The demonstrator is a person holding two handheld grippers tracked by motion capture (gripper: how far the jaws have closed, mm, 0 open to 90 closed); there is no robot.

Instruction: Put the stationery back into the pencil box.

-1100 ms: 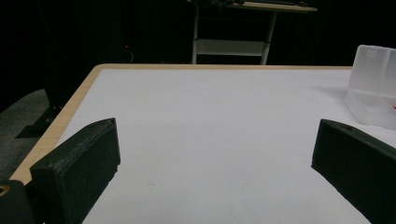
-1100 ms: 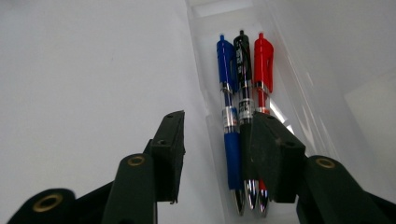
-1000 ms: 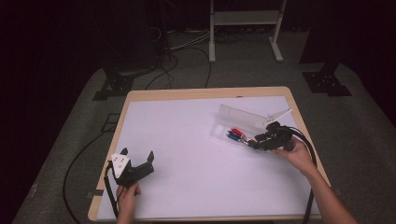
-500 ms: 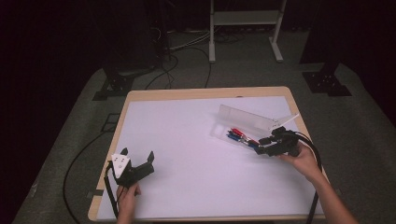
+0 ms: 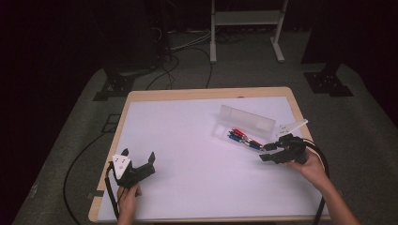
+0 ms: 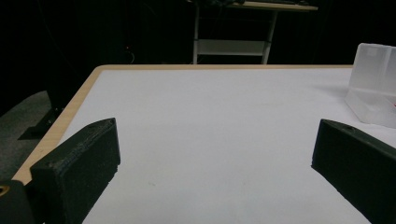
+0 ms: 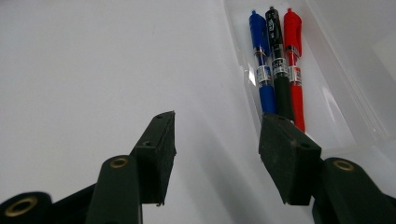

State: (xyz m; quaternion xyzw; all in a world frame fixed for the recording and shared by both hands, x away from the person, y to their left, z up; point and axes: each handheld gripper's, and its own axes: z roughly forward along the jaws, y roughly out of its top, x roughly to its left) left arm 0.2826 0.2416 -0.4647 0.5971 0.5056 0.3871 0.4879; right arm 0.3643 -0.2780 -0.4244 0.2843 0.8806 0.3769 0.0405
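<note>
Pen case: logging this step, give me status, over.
Right gripper jaws just opening, nothing between them, beside the open clear pen case. Blue pen, black pen, red pen lie side by side inside. Left gripper open, idle. Nothing in the way.

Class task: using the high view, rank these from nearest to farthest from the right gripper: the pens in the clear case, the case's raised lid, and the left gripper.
Measured from the right gripper:
1. Pens: just beyond its jaws, lying in the open clear case's tray.
2. Raised lid: behind the pens, toward the table's far edge.
3. Left gripper: far across the white tabletop, near the person's left edge.
</note>
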